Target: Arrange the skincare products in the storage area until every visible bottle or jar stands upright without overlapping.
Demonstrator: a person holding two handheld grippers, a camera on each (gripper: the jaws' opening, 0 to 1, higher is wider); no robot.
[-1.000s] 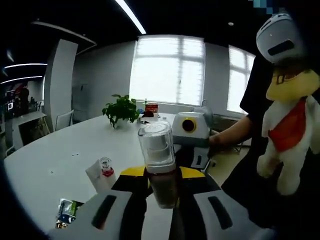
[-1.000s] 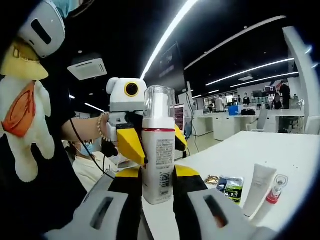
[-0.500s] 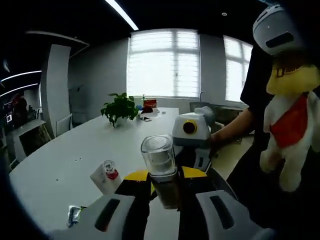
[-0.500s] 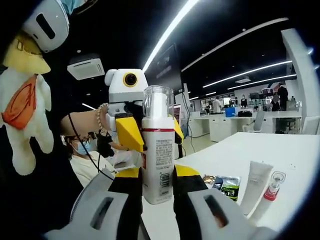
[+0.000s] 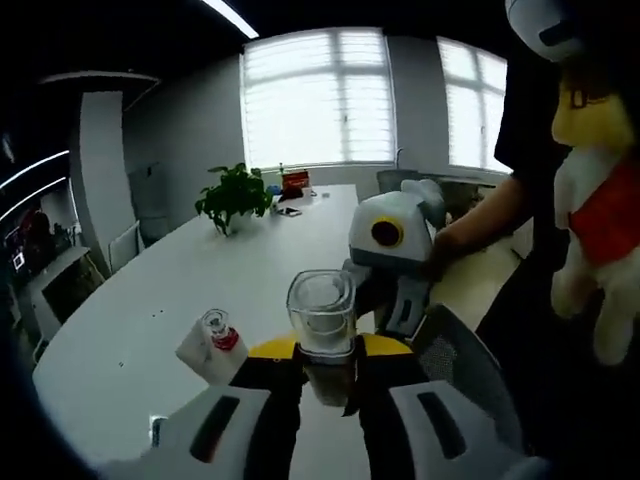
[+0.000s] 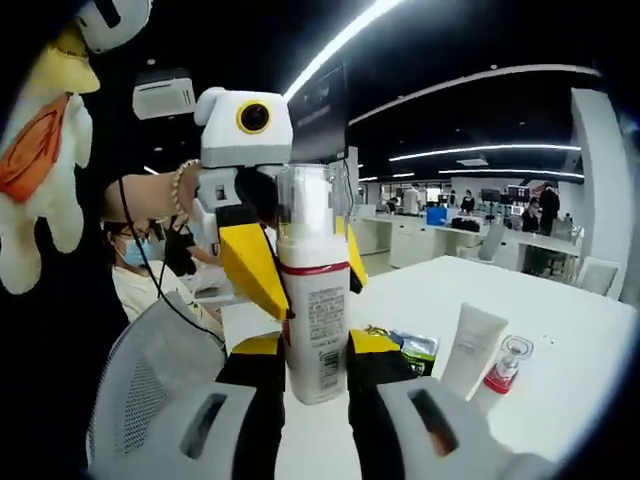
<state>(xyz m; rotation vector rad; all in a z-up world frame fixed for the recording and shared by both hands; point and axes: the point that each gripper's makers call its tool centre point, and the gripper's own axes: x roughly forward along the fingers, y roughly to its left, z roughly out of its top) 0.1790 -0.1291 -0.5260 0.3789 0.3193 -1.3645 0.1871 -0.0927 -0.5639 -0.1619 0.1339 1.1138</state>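
Right gripper view: my right gripper (image 6: 316,365) and my left gripper (image 6: 285,270) both pinch the pump bottle (image 6: 312,300), upright near the white table's (image 6: 560,370) edge; a tube (image 6: 470,350) lies beside it, bare tabletop beyond.

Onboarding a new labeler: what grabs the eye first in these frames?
The pump bottle with its clear cap, upright and clamped by both grippers, the left gripper closing in from behind. Beside it on the white table stand a white tube and a small red-collared vial.
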